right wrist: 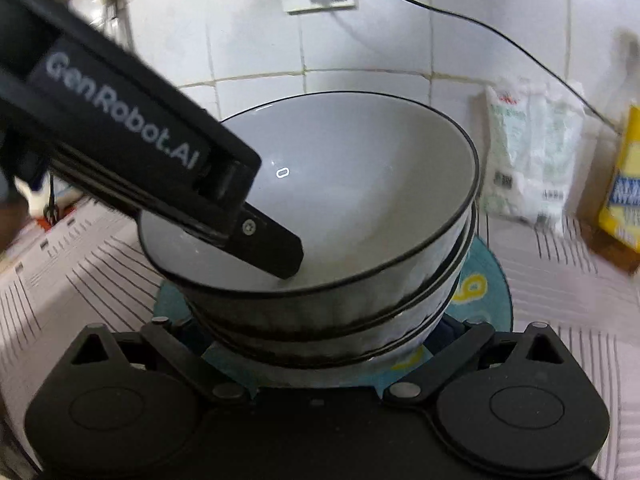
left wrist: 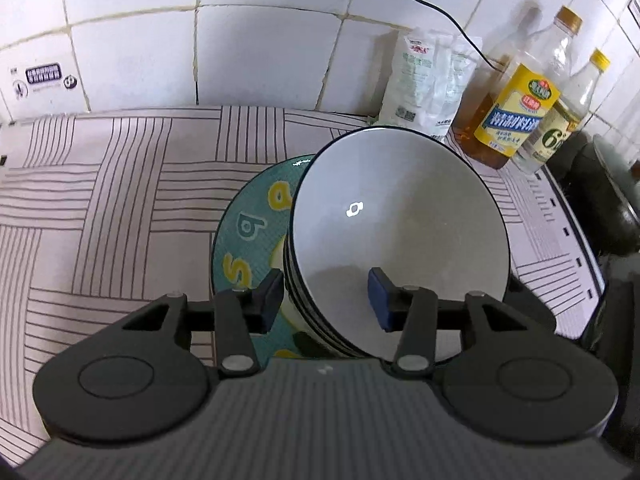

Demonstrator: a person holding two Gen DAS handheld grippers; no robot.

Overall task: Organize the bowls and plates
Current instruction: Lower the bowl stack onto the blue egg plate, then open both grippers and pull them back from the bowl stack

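While the left gripper [left wrist: 326,298] straddles the top bowl's [left wrist: 400,236] rim with pads slack, the stacked bowls sit on the teal plate [left wrist: 248,232]; it should withdraw straight. The right gripper's [right wrist: 320,344] fingertips are hidden, so its state cannot be told.

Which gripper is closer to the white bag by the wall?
Right. The white bag looks nearer beyond the right gripper at the bowl stack; the left gripper straddles its rim.

"GenRobot.AI" stands on the left gripper [right wrist: 276,258]; a "6" marks a bottle [left wrist: 560,120].
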